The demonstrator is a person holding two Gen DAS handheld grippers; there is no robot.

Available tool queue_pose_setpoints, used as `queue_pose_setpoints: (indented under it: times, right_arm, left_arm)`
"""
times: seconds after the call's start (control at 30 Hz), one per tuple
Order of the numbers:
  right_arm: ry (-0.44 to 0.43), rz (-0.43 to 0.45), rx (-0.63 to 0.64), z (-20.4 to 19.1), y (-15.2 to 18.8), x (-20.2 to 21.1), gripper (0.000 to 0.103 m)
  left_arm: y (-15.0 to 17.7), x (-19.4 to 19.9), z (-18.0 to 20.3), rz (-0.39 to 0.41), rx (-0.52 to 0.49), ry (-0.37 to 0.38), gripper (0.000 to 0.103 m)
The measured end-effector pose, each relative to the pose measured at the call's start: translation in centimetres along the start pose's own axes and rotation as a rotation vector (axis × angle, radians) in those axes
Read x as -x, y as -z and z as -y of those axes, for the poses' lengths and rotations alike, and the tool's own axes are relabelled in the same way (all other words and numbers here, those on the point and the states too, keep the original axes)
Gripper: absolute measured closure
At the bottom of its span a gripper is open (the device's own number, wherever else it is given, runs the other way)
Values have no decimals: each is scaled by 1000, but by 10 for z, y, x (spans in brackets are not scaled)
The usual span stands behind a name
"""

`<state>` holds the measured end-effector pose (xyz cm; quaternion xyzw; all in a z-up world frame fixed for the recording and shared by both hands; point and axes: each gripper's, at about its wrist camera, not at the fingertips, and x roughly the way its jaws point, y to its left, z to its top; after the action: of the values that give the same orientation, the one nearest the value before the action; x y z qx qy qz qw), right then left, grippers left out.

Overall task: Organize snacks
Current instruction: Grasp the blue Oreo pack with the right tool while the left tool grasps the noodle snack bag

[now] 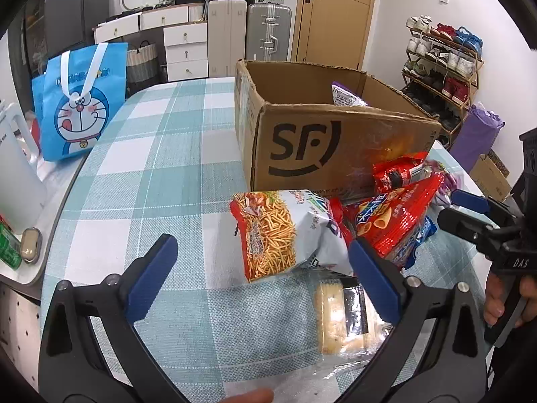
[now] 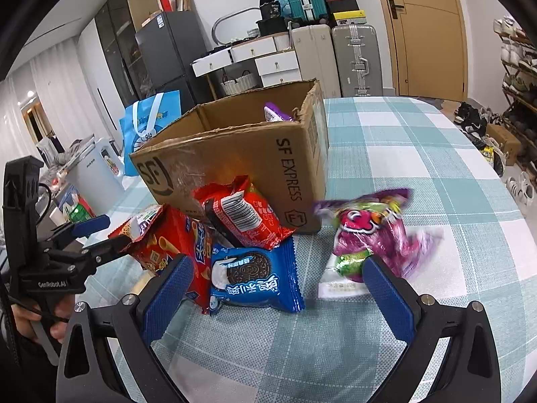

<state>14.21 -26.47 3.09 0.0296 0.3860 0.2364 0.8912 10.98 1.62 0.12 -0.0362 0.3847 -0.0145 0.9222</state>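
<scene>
Through the left wrist camera, my left gripper (image 1: 265, 273) hangs released over the checked bench (image 1: 161, 168), its blue pads spread wide with nothing between them. Just ahead lies a bag of potato sticks (image 1: 282, 235), its lower corner close to the right pad. Below it, nearer me, sits a clear pack of crackers (image 1: 339, 319), partly hidden behind that pad. A red bag of corn cones (image 1: 392, 221) leans against the potato sticks, and a smaller red packet (image 1: 399, 171) rests against the front of the cardboard box (image 1: 302, 147). A purple packet (image 1: 345, 95) pokes up inside the box. A blue cartoon tote bag (image 1: 80, 100) stands at the bench's left edge.

Through the right wrist camera, my right gripper (image 2: 278, 299) is also released, holding nothing. A blue cookie pack (image 2: 256, 275) lies between the pads, closer to the left one. A purple-and-pink sweets bag (image 2: 372, 235), blurred, sits beside the right pad and the box's corner.
</scene>
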Motion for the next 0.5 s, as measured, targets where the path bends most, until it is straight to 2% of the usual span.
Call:
queue_pose_setpoints:
  times: [0.13, 0.27, 0.5]
  right_arm:
    - [-4, -5, 22, -4, 2, -2, 1]
    - [-88, 4, 23, -8, 3, 1, 1]
    - [-98, -15, 90, -20, 4, 0, 1]
  left_arm:
    - [0, -5, -2, -10, 2, 10, 4]
    - [0, -8, -3, -15, 1, 7, 4]
    - [0, -9, -4, -19, 7, 18, 4]
